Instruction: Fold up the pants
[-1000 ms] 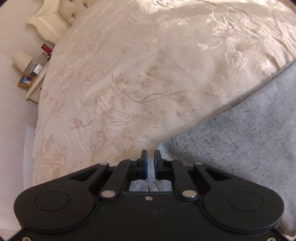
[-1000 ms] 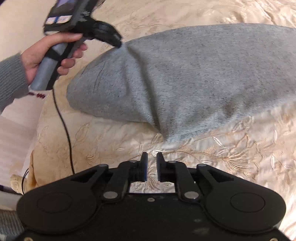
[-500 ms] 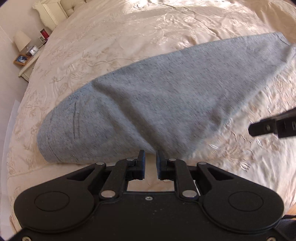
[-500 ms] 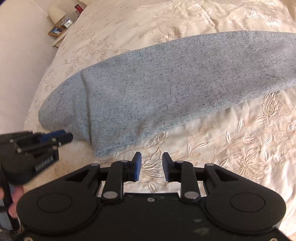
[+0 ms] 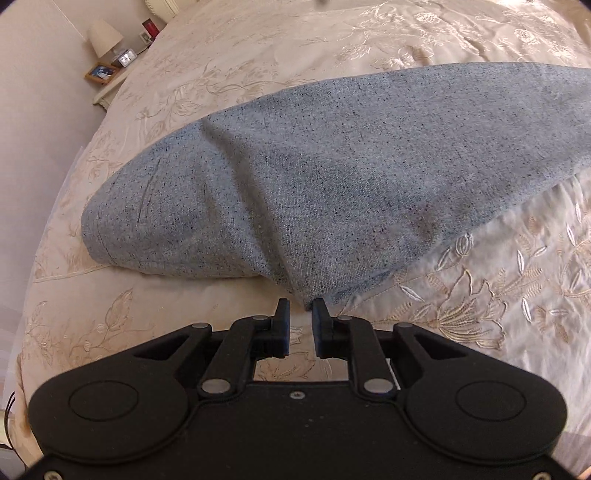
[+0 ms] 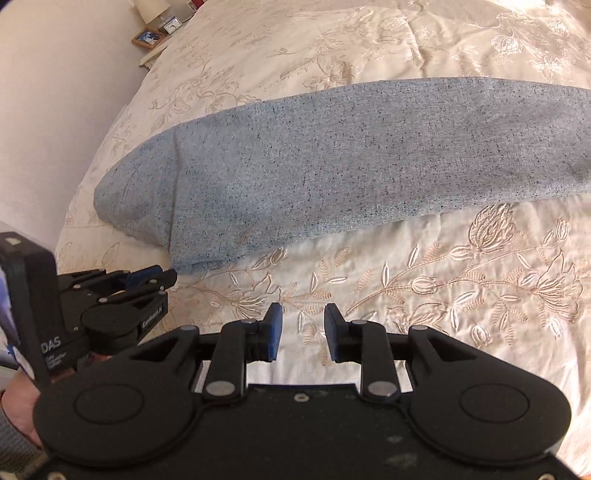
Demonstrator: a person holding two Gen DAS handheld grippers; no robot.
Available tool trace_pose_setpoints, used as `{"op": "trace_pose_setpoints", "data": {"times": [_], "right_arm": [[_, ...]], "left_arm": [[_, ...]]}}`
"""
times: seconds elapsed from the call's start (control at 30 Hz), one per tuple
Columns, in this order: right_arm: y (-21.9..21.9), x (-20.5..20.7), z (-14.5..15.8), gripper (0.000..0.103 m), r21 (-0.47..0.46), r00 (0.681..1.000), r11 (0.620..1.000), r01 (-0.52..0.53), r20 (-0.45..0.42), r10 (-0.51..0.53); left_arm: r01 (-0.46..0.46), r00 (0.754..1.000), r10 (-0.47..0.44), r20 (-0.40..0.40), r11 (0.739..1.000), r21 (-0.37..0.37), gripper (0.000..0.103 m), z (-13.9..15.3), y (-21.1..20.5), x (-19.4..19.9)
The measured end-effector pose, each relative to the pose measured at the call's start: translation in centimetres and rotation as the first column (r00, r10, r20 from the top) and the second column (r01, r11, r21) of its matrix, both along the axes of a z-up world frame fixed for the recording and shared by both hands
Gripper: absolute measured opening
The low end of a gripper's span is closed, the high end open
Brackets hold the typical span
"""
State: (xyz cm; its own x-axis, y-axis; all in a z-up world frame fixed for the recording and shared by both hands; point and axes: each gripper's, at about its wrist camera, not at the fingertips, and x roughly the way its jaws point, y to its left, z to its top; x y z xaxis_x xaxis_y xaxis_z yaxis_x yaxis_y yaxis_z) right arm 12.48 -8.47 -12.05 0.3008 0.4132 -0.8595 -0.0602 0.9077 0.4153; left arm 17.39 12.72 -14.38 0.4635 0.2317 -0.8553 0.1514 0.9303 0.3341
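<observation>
Two grippers are ours, and going left to right in the right wrist view we first meet the left gripper point(image 6: 162, 275), held in a hand point(image 6: 16, 413) at the frame's edge; its body bears white letters "DAS" and smaller print we cannot read. Its jaws have just been opening and stand a little apart with nothing between them, the tips just short of the nearest corner of the pants point(image 5: 314, 177). Those grey speckled pants lie flat and lengthwise across the cream embroidered bedspread point(image 6: 424, 295), their wider end to the left. Further right, our right gripper point(image 6: 302, 314) hangs over bare bedspread near the pants' long edge, its jaws also just opened, wider apart and empty. Far up at the left, beside the bed, a nightstand point(image 5: 107, 98) carries a lamp point(image 5: 105, 35), a framed picture point(image 5: 100, 73) and a small clock point(image 5: 127, 57); we see no containers.
</observation>
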Motion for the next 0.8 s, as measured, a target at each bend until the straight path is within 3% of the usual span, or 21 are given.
{"op": "trace_pose_setpoints", "data": {"times": [0.33,0.4,0.47,0.53,0.67,0.8], "right_arm": [[0.0,-0.5,-0.3,0.028,0.006,0.999,1.000,0.030,-0.026,-0.029],[0.4,-0.4,-0.4,0.028,0.014,0.998,0.999,0.045,-0.036,-0.045],[0.8,-0.3,-0.3,0.028,0.012,0.998,0.999,0.052,-0.037,-0.052],[1.1,-0.1,-0.2,0.028,0.010,0.997,0.998,0.063,-0.033,-0.063],[1.6,0.1,-0.1,0.028,0.013,0.996,0.996,0.083,-0.030,-0.083],[2.4,0.5,-0.2,0.028,0.013,0.995,0.995,0.098,-0.037,-0.098]], "left_arm": [[0.112,0.993,-0.108,-0.045,0.990,0.091,0.024,-1.3,-1.4,1.1],[0.125,0.991,-0.122,-0.051,0.991,0.052,0.024,-0.1,-0.9,2.3],[0.113,0.993,-0.114,-0.032,0.993,-0.025,0.013,1.7,0.0,3.7],[0.066,0.998,-0.068,-0.008,0.993,-0.100,0.005,3.8,1.2,5.2],[-0.054,0.997,0.041,-0.059,0.966,-0.252,0.004,6.8,3.7,6.8],[-0.047,0.990,0.012,-0.141,0.968,-0.248,0.003,5.0,3.9,4.9]]}}
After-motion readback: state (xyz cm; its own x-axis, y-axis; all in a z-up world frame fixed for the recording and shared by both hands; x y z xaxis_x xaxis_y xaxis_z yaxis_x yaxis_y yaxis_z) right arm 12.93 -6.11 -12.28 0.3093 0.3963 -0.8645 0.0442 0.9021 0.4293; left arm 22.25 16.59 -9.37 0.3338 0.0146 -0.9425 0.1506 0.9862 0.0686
